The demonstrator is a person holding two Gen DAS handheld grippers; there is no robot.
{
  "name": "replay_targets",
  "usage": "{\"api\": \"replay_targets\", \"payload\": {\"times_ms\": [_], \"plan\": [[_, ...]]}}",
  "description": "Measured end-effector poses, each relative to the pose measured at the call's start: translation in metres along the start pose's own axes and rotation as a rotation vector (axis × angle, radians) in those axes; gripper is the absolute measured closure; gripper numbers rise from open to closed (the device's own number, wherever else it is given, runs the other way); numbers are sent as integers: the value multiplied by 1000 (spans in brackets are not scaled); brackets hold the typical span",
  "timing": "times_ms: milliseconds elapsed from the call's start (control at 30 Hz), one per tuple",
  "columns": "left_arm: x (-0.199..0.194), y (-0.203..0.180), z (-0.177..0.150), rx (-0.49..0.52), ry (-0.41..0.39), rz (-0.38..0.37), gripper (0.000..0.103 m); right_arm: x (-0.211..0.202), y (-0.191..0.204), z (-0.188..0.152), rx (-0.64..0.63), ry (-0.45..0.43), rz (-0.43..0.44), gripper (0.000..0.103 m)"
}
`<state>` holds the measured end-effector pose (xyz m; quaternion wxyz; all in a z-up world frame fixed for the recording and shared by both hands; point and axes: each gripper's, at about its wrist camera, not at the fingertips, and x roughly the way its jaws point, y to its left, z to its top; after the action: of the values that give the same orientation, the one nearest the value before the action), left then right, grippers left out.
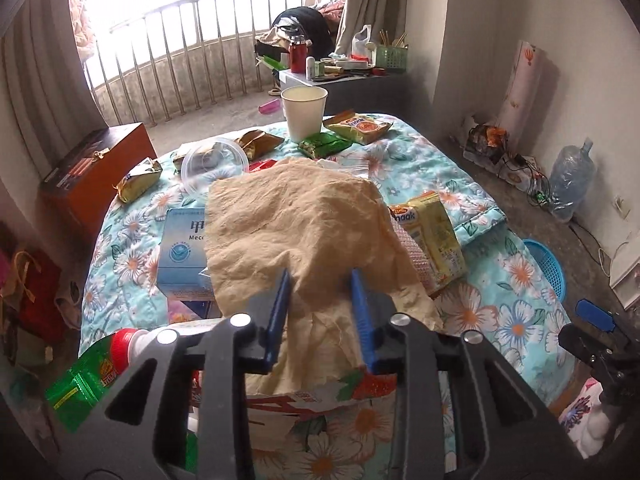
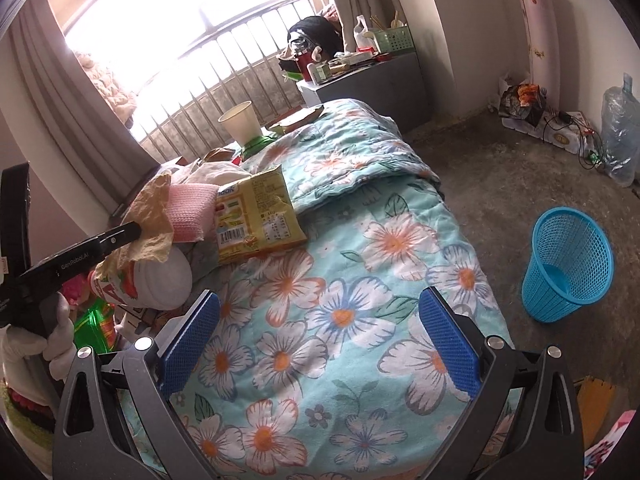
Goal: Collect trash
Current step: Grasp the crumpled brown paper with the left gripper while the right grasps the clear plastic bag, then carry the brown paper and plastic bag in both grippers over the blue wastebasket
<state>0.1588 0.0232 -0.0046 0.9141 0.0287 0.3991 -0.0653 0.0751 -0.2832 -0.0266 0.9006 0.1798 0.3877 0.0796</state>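
My left gripper [image 1: 320,276] is shut on a crumpled brown paper [image 1: 296,216], whose bulk fans out ahead of the blue fingers over the floral quilt [image 1: 516,320]. In the right wrist view the same gripper [image 2: 138,232] holds the paper [image 2: 154,216] at the left. My right gripper [image 2: 320,296] hovers open above the quilt [image 2: 344,316] with nothing between its fingers. More trash lies on the bed: a yellow snack packet [image 1: 436,236] [image 2: 256,216], a paper cup [image 1: 304,112] [image 2: 242,120], a green packet [image 1: 324,146] and a clear plastic lid [image 1: 214,162]. A blue mesh basket [image 2: 568,264] stands on the floor to the right.
A blue box [image 1: 182,248] and a green bottle with a red cap [image 1: 100,364] lie near the left gripper. A reddish chest [image 1: 92,172] stands left of the bed. A cluttered side table [image 1: 348,68] stands behind it, and a water jug [image 1: 570,176] by the right wall.
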Motion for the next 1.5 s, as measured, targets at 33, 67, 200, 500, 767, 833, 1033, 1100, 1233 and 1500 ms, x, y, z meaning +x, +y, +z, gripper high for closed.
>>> {"api": "replay_targets", "payload": {"times_ms": [33, 67, 200, 500, 767, 833, 1033, 1100, 1233, 1500], "plan": [[0, 0, -2, 4, 0, 2, 91, 1, -2, 0, 4, 2, -1, 6], [-1, 1, -2, 6, -2, 4, 94, 1, -3, 1, 8, 4, -2, 6], [-11, 8, 1, -16, -35, -21, 102, 3, -4, 1, 10, 10, -6, 6], [-56, 24, 7, -68, -182, -161, 103, 1, 6, 4, -6, 10, 6, 6], [-99, 38, 7, -54, -359, -69, 103, 1, 30, 41, 42, -24, 230, 12], [-100, 44, 7, -77, -352, -75, 103, 11, 42, 58, 64, -11, 336, 16], [-102, 56, 4, -132, -354, -118, 103, 67, 76, 105, 121, 69, 464, 27], [-103, 58, 3, -137, -366, -127, 103, 92, 81, 115, 162, 121, 481, 31], [-103, 63, 2, -145, -385, -133, 103, 129, 85, 124, 219, 195, 478, 36], [-98, 74, -1, -174, -383, -145, 103, 168, 94, 116, 274, 316, 508, 79]]}}
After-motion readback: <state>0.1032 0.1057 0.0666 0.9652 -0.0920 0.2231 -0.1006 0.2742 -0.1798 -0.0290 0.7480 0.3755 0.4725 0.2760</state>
